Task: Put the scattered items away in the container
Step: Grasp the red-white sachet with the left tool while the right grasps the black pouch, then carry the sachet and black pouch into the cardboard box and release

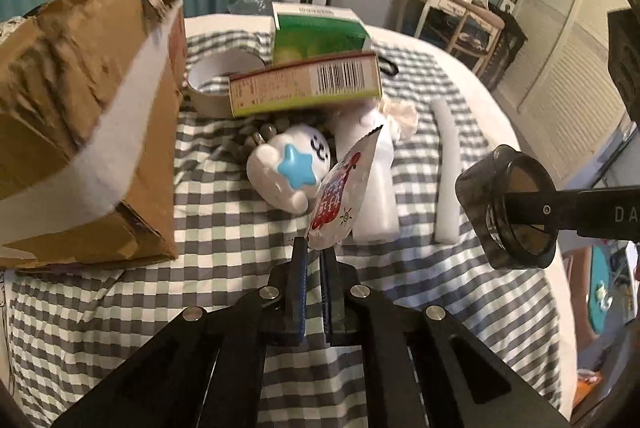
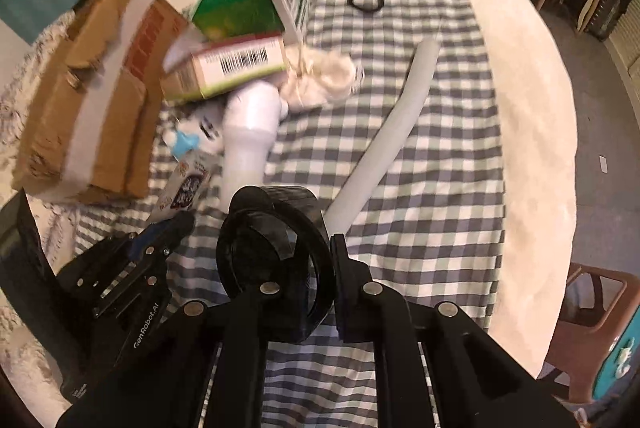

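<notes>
Starting at the left, the torn brown cardboard box with a white tape band sits on the grey-and-white checked bed cover, tilted, its opening not visible in either view; it is presumably the container. Just right of it lies the scattered pile: a roll of brown packing tape, a red-and-green barcoded carton leaning on a green-and-white box, a white rounded toy with a blue star, a white plastic bottle and a long white foam tube. The left gripper is clenched on the lower edge of a red-and-white printed foil sachet, which stands upright above the cover, pinched at its seam so the flat packet can be carried without sliding. Further right, the right gripper is closed on the wall of a dark translucent round lid-like ring, held clear of the bed, 1 finger inside the rim and 1 outside, probably the firmest hold on a hollow shape. Both items seem ready to go to the box, well apart from the right gripper.
</notes>
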`<control>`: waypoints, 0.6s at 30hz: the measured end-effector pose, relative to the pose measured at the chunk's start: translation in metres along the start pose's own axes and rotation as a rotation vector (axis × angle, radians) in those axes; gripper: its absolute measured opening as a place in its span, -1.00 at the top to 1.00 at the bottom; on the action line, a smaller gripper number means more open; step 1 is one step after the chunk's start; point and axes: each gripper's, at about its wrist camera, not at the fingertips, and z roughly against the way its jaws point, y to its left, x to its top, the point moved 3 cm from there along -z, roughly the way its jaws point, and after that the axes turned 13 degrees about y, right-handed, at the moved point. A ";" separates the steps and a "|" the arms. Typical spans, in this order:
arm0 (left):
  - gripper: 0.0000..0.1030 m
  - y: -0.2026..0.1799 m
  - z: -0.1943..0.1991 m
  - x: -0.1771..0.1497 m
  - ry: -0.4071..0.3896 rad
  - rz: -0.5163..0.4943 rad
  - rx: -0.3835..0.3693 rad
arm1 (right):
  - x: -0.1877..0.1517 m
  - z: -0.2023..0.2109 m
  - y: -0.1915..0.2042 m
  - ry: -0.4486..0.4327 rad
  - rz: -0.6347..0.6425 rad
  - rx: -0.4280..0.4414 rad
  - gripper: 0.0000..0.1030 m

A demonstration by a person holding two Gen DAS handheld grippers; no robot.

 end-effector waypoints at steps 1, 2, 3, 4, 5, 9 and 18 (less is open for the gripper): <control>0.88 -0.001 0.004 0.001 -0.008 -0.005 0.000 | 0.000 0.008 -0.005 -0.012 -0.002 0.012 0.81; 0.88 -0.001 0.006 0.001 -0.017 -0.010 0.006 | -0.002 0.013 -0.008 -0.023 -0.002 0.020 0.81; 0.88 -0.003 0.009 0.002 -0.028 -0.018 0.011 | -0.008 0.017 -0.015 -0.030 -0.001 0.029 0.81; 0.88 -0.005 0.011 0.002 -0.035 -0.026 0.014 | -0.010 0.021 -0.016 -0.038 -0.001 0.038 0.81; 0.88 -0.007 0.013 0.003 -0.041 -0.032 0.014 | -0.011 0.019 -0.005 -0.046 -0.004 0.041 0.81; 0.88 -0.014 0.024 0.007 -0.068 -0.048 0.004 | -0.014 0.024 -0.009 -0.065 -0.006 0.057 0.81; 0.88 -0.025 0.056 0.020 -0.128 -0.060 -0.050 | -0.026 0.069 0.012 -0.186 0.002 0.112 0.81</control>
